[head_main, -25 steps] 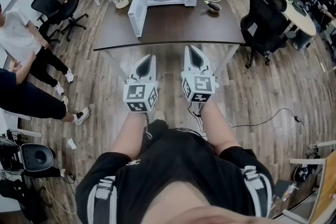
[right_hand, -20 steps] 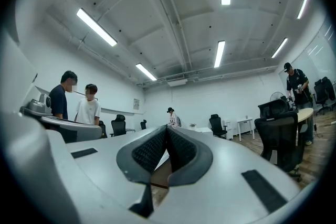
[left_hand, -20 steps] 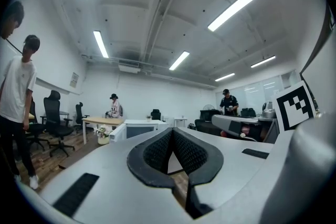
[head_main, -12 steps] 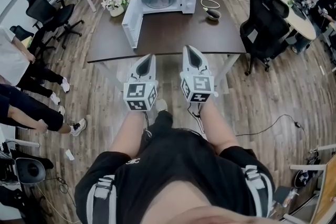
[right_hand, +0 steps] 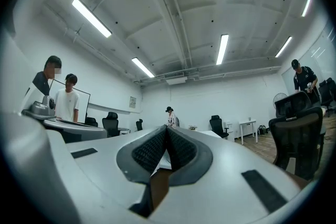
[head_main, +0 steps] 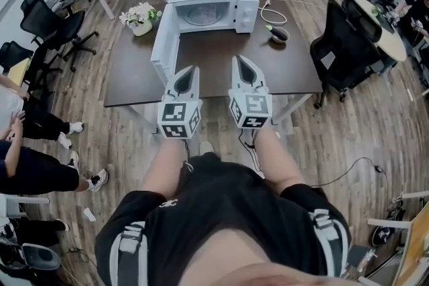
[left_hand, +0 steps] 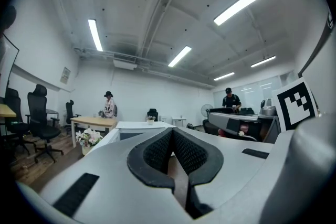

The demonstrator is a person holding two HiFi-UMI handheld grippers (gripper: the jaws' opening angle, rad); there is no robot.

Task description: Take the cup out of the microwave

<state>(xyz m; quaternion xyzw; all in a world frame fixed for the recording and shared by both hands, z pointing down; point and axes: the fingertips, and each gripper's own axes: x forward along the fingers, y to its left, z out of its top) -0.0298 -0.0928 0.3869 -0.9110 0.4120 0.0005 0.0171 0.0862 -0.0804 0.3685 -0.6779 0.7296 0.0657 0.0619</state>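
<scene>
The white microwave (head_main: 213,5) stands at the far side of the dark brown table (head_main: 281,70), its door (head_main: 164,43) swung open to the left. Inside I make out only a pale turntable; no cup can be told apart. My left gripper (head_main: 192,69) and right gripper (head_main: 240,60) are held side by side over the table's near edge, pointing at the microwave and well short of it. Both are shut and empty, with the tips meeting in the left gripper view (left_hand: 172,129) and the right gripper view (right_hand: 167,127).
A pot of white flowers (head_main: 139,17) sits left of the microwave, a dark bowl (head_main: 278,33) and a white cable (head_main: 266,8) to its right. A black office chair (head_main: 345,30) stands at the table's right end. People (head_main: 27,151) are at the left.
The table and microwave have come much closer in the head view. Both grippers, earlier over the floor, now reach over the table's near edge, still shut.
</scene>
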